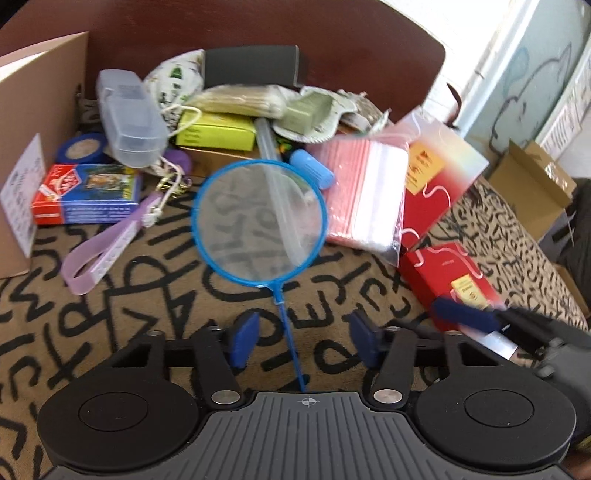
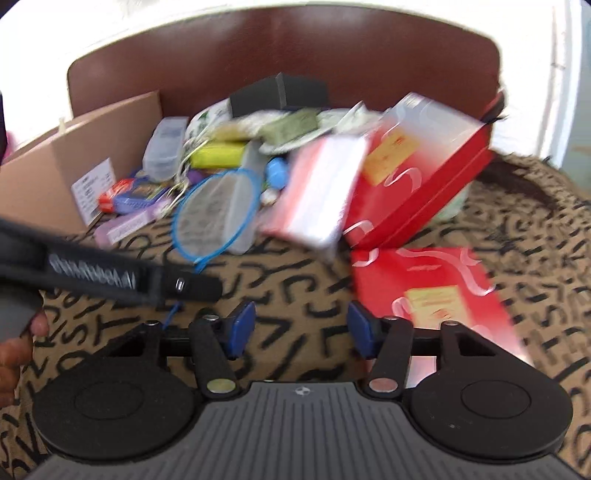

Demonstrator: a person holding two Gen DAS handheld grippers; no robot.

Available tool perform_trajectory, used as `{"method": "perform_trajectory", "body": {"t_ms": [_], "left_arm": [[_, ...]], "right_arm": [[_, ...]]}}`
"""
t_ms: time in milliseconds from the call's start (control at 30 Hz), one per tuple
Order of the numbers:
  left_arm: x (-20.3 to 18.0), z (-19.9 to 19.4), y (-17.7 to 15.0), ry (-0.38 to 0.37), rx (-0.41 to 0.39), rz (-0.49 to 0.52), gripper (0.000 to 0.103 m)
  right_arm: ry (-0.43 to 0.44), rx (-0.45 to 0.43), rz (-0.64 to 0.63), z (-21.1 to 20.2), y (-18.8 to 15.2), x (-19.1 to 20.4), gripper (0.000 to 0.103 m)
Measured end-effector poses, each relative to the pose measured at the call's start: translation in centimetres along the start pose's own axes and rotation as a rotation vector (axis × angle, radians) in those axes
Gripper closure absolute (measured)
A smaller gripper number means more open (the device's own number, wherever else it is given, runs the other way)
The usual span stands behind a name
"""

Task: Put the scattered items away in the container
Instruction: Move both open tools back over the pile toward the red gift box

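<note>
Clearly my left gripper (image 1: 301, 341) sits apart astride the blue fish net (image 1: 260, 225)'s thin, light, flexible handle, so I'd pinch there; the right gripper (image 2: 301, 330) is apart, empty.

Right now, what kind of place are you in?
Probably a bedroom at home: clutter lies on a letter-print bedspread against a brown headboard, with a cardboard box beside it.

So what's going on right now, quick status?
Left hand-held gripper open astride the blue net's handle. Right hand-held gripper open, empty. Items still scattered; cardboard box behind.
</note>
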State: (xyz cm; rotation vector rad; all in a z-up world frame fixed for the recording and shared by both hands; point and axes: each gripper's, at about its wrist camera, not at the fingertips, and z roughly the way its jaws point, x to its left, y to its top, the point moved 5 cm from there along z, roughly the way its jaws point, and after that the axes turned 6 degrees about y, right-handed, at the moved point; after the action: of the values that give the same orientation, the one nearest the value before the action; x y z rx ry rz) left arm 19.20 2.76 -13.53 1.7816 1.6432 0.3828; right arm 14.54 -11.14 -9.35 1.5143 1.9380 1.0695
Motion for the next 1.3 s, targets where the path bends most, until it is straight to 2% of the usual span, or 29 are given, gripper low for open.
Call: {"method": "perform_trajectory", "body": {"t_ms": [67,100,133,233,267,300,333,400,533,600,733,833,867,933,1033,1133,1167,1233,1300], "left_arm": [[-0.1,0.2,0.0,0.013,-0.002,0.015,0.042],[-0.1,0.2,0.0,0.022,-0.003,0.020,0.051],[0.0,0.1,0.1,0.031,-0.002,0.016,0.055],[-0.1,-0.6,0.3,0.012,-0.006,-0.015,0.054],[-0.4,-0.9,0.4,-0.014,-0.008,-0.017,0.052],[-0.9,-1.1,0.4,-0.041,-0.009,-0.014,0.044],[-1.4,-1.3,0.5,-0.064,-0.008,-0.009,0.035],[-2.3,-1.4,0.5,-0.086,-0.008,-0.001,0.028],[-3.3,-0.9,0.0,-0.105,0.025,0.001,0.022],[-3.2,-0.9,-0.3,-0.105,0.034,-0.011,0.022],[-2.6,-1.2,-0.6,-0.094,0.037,-0.035,0.021],[-2.4,-1.8,-0.8,-0.104,0.036,-0.045,0.020],[-2.4,-1.9,-0.8,-0.104,0.037,-0.043,0.020],[-2.6,-1.9,-1.0,-0.110,0.043,-0.036,0.020],[-3.2,-1.7,-1.0,-0.129,0.051,-0.026,0.020],[-3.6,-1.7,-1.3,-0.139,0.056,-0.019,0.020],[-3.6,-1.7,-1.4,-0.137,0.058,-0.019,0.020],[-3.5,-1.7,-1.5,-0.130,0.061,-0.023,0.020],[-3.1,-1.9,-1.6,-0.124,0.060,-0.034,0.020]], "right_arm": [[-0.034,-0.022,-0.008,-0.9,0.2,-0.9,0.042],[-0.066,-0.034,-0.013,-1.2,0.3,-1.4,0.037],[-0.095,-0.042,-0.014,-1.6,0.3,-2.0,0.033],[-0.132,-0.059,0.010,-2.4,0.2,-3.9,0.017],[-0.148,-0.047,0.009,-2.4,0.0,-4.5,0.010],[-0.170,-0.024,0.004,-2.2,-0.2,-5.2,0.007],[-0.199,0.000,0.001,-2.0,-0.5,-5.8,0.007],[-0.224,0.029,0.009,-1.9,-1.1,-6.7,0.004],[-0.224,0.065,-0.059,-1.2,-1.9,-6.3,0.001],[-0.154,0.067,-0.095,-1.5,-2.1,-5.2,0.002],[0.055,0.099,-0.200,-1.8,-2.2,-1.2,0.002],[0.113,0.097,-0.249,-2.4,-2.4,0.6,0.009],[0.109,0.083,-0.231,-2.8,-2.1,0.2,0.013],[0.053,0.045,-0.170,-3.5,-1.2,-1.8,0.012],[-0.076,0.038,-0.103,-3.8,-0.6,-5.7,0.004],[-0.046,0.107,-0.087,-2.6,-1.5,-7.9,0.000],[-0.053,0.103,-0.107,-2.3,-1.7,-8.1,0.000],[-0.075,0.115,-0.159,-1.9,-1.9,-7.6,0.000],[-0.060,0.120,-0.213,-1.9,-2.1,-6.7,0.000]]}}
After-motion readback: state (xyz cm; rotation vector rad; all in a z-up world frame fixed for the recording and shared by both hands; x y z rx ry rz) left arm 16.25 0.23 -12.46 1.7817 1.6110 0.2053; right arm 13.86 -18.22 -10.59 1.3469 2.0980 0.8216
